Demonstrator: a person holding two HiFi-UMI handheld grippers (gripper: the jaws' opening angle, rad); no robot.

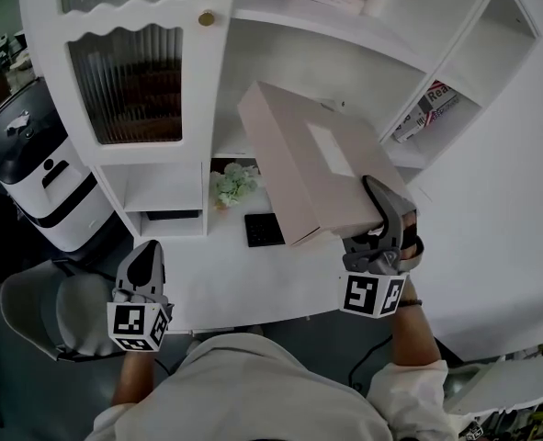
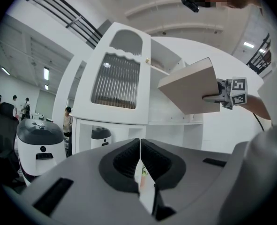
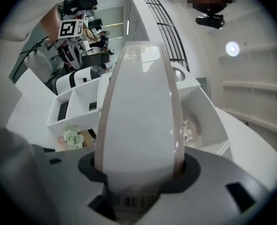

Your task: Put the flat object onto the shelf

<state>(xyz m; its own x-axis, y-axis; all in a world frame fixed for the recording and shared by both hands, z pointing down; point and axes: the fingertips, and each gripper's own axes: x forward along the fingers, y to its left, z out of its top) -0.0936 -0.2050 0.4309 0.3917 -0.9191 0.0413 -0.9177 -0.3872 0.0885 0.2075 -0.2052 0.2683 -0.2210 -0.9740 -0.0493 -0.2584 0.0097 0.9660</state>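
Beige and flat, the box (image 1: 312,159) is up in the air, tilted, over the back right part of the desk (image 1: 207,278) and just in front of the open bays of the shelf (image 1: 326,26). The pick-up looks done. The placing is not: the box's far edge seems clear of every board, though the steep head view makes that hard to judge. What is left, as I read it, is to carry the box into a bay, level it, set it down and let go

The right gripper (image 1: 378,214) clamps the box's near edge. Its jaws are spread to the box's thickness and press on both faces, and in its own view the box fills the gap. The left gripper (image 1: 144,255) hangs low off the desk's front left edge, jaws together with nothing between them, touching nothing. Flowers (image 1: 232,184) and a black keypad (image 1: 265,229) sit near the desk's back edge, below the box
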